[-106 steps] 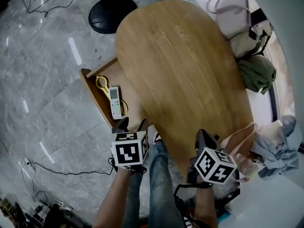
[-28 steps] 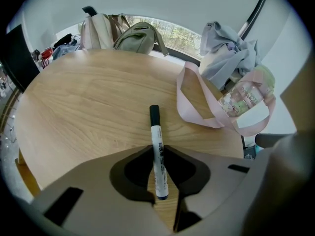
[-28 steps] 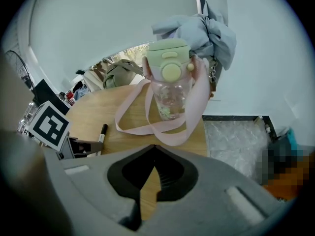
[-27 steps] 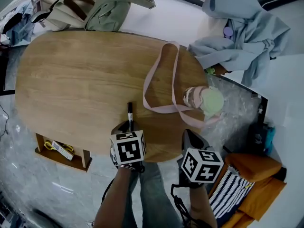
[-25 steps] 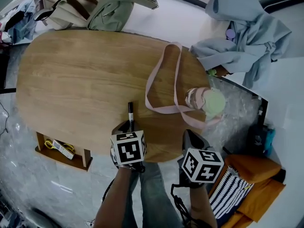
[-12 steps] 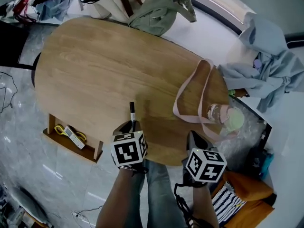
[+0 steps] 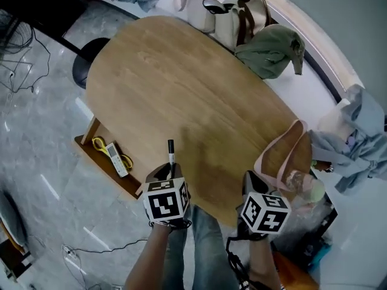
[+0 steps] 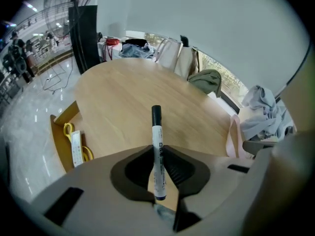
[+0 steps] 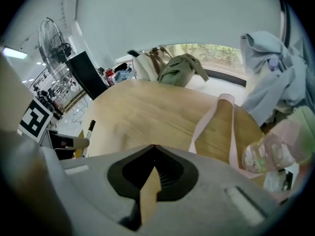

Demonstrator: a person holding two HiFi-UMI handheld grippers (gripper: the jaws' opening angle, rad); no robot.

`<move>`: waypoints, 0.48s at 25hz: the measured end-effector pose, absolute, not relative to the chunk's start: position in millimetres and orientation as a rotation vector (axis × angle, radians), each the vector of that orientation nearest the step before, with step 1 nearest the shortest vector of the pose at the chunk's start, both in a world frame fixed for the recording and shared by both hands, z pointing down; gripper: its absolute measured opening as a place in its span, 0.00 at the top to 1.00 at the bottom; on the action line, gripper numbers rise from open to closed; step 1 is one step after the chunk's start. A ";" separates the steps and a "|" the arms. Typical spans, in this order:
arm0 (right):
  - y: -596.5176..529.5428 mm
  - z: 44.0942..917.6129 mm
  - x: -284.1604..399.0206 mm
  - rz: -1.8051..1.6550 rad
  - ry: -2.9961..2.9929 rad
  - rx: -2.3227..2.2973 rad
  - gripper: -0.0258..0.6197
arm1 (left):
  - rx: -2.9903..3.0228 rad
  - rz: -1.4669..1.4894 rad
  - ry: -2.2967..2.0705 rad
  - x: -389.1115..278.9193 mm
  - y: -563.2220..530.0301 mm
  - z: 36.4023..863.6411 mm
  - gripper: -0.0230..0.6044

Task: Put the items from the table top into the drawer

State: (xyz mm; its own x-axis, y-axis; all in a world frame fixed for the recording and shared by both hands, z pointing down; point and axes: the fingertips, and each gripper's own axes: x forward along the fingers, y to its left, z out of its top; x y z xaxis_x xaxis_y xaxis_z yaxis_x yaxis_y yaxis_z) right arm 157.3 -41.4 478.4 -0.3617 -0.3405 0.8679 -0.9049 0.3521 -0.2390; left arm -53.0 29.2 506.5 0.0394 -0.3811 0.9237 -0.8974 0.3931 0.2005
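A white marker with a black cap (image 7: 170,153) stands out of my left gripper (image 7: 169,169), which is shut on its barrel above the near edge of the oval wooden table (image 7: 181,83). In the left gripper view the marker (image 8: 157,146) rises between the jaws of the left gripper (image 8: 157,154). The open wooden drawer (image 7: 91,139) sticks out to the left, with a white remote (image 7: 118,162) and yellow scissors (image 7: 99,144) inside. My right gripper (image 7: 253,183) is shut and empty over the table's near right edge; the right gripper (image 9: 153,149) shows its jaw tips touching.
A bottle with a pink strap (image 7: 300,182) lies at the table's right end. Beige bags (image 7: 233,8) and a green bag (image 7: 272,50) sit on the ledge beyond the table. Grey-blue clothing (image 7: 360,141) is piled at right. A black stand base (image 7: 84,62) and cables (image 7: 24,35) are on the floor.
Both grippers have swung left along the table's near edge, the marker still in the left one. The drawer now lies closer to the left gripper and the strapped bottle is beside the right gripper.
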 end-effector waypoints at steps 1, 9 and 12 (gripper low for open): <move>-42.2 477.9 146.4 0.952 -1.889 1.061 0.95 | 1.155 0.567 -1.565 -63.4 35.0 506.3 0.86; -35.3 472.9 61.2 0.825 -1.945 0.859 0.95 | 0.964 0.432 -1.678 -138.9 91.5 501.5 0.86; -29.6 471.0 27.3 0.775 -1.966 0.778 0.95 | 0.899 0.393 -1.718 -164.6 111.1 501.5 0.86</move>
